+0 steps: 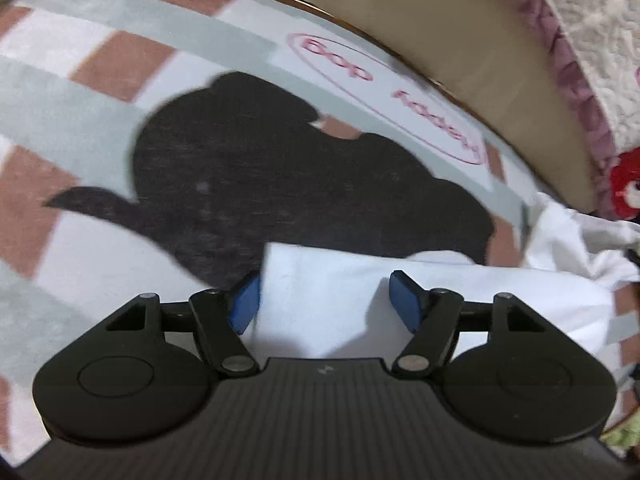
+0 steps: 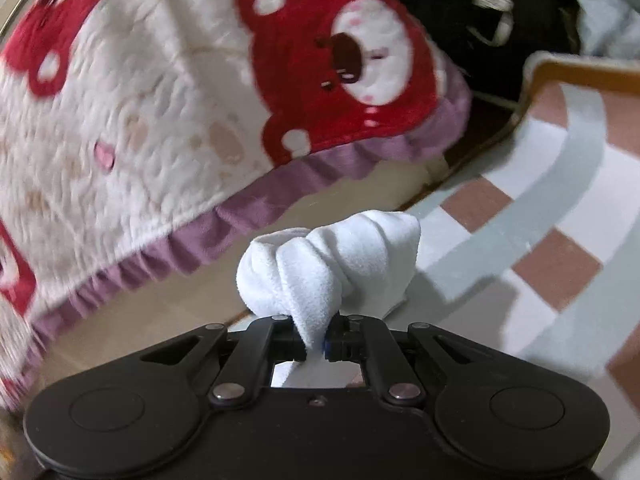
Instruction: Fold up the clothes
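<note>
Reading "Bop" in pink oval (image 1: 390,98) on checked blanket (image 1: 80,128).

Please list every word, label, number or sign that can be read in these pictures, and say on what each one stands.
"Bop": pink letters, inside a pink oval printed on the checked sheet.
Second word in the same oval: blurred, cannot be read for certain.
Bear blanket: only pictures, no words.
Small mark on the left gripper's body: a sign, not a letter.

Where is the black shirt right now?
In the left wrist view, the black shirt lies mid-frame on the checked blanket, just beyond the white cloth near the open left claw.
</note>
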`<state>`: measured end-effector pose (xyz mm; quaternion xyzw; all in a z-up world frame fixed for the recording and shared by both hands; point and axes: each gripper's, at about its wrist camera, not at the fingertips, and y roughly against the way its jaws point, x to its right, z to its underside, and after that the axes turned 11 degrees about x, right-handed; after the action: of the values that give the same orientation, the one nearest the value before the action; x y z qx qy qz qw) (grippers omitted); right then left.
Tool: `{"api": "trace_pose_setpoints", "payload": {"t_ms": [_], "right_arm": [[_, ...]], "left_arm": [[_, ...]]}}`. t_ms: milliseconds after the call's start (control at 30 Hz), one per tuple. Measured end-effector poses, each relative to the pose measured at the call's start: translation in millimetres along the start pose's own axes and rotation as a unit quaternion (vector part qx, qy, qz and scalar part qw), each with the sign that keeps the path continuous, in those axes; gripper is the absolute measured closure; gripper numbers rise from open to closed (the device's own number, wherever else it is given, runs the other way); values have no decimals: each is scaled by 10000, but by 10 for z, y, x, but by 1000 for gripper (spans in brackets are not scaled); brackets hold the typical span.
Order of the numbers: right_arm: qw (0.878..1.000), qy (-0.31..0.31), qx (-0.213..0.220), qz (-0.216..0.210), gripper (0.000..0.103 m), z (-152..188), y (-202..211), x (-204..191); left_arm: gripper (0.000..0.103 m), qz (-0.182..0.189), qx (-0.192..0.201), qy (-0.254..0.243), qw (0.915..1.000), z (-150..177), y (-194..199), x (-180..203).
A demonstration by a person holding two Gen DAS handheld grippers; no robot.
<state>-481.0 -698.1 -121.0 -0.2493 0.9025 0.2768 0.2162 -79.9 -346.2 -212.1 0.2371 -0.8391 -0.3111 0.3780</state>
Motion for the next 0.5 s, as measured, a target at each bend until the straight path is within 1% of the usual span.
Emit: {"api": "trace_pose_setpoints", "payload": {"t_ms": [33,67,100,133,167,233,267,333,367,400,500], "right_arm": [[9999,8,-21,-126,95,13,-26,-27],[9997,-19,-39,-238,95,19,-38,-39],[9994,-47,-58,-350,95,24,-49,-51],[9991,17,-55,-408,95,38,-63,-82],[9989,120,-35,-445,95,48,-64,-116],[9981,245,36,-568,95,58,-35,-160],[9975,264,87,-655,95,58,-7,-171],[9947,119,273,-983,95,24,98,-166],[9927,54,369,-1145,95,4,164,-177],[9903,-10,465,-1307,96,-15,230,-187],[9848,5,748,-1570,96,-51,444,-281]], "left_arm": [[42,85,21,-187,9998,17,-26,55],[59,89,53,-442,9990,37,-45,124],[96,9,170,-796,9967,57,-26,216],[97,-129,346,-1218,9919,77,21,323],[97,-202,612,-1491,9867,64,126,414],[97,-255,1268,-1825,9747,-8,421,571],[97,-290,1543,-1843,9703,-85,581,611],[97,-327,2121,-1743,9610,-283,959,639],[97,-341,2434,-1745,9535,-378,1178,652],[97,-355,2752,-1777,9441,-473,1414,665],[97,-189,3440,-1831,9207,-631,2081,673]]}}
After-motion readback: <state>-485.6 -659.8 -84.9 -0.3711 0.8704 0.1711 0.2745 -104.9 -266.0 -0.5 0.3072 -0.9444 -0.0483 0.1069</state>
